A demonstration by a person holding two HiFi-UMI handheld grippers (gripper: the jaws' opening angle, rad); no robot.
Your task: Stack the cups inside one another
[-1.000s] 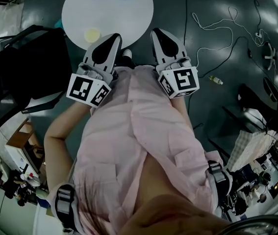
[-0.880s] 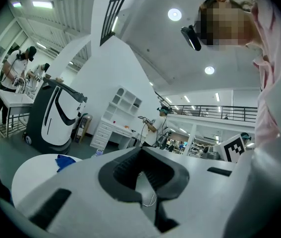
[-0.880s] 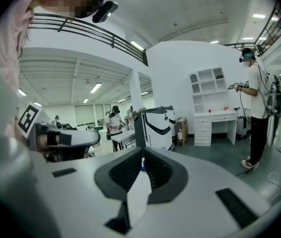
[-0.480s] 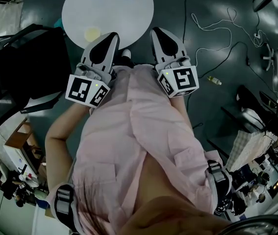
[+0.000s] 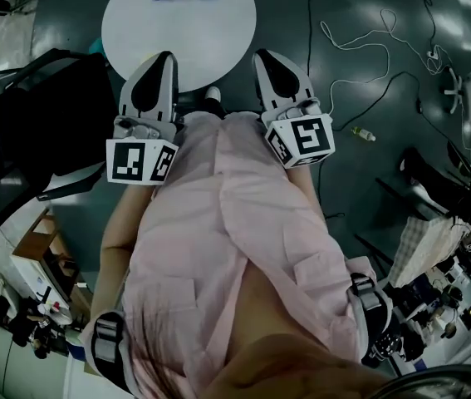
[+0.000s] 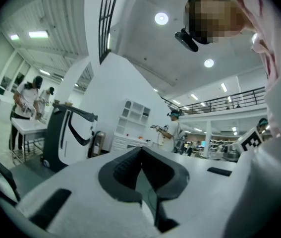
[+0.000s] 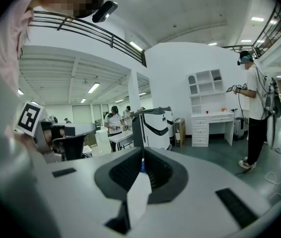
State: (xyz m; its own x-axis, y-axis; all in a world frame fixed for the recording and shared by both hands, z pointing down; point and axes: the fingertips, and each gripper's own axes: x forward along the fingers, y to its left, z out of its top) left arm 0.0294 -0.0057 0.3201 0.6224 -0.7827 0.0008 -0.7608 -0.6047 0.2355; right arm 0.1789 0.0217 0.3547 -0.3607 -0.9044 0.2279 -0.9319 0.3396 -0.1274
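Head view looks steeply down; gripper views level.

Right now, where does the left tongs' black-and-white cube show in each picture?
Head view: marker cube left of centre, against the pink shirt.
Left gripper view: not in it.
Right gripper view: marker cube at far left, mid-height.
Shared landmark: the pink shirt, in all three.

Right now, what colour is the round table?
White. The table shows best in the head view.
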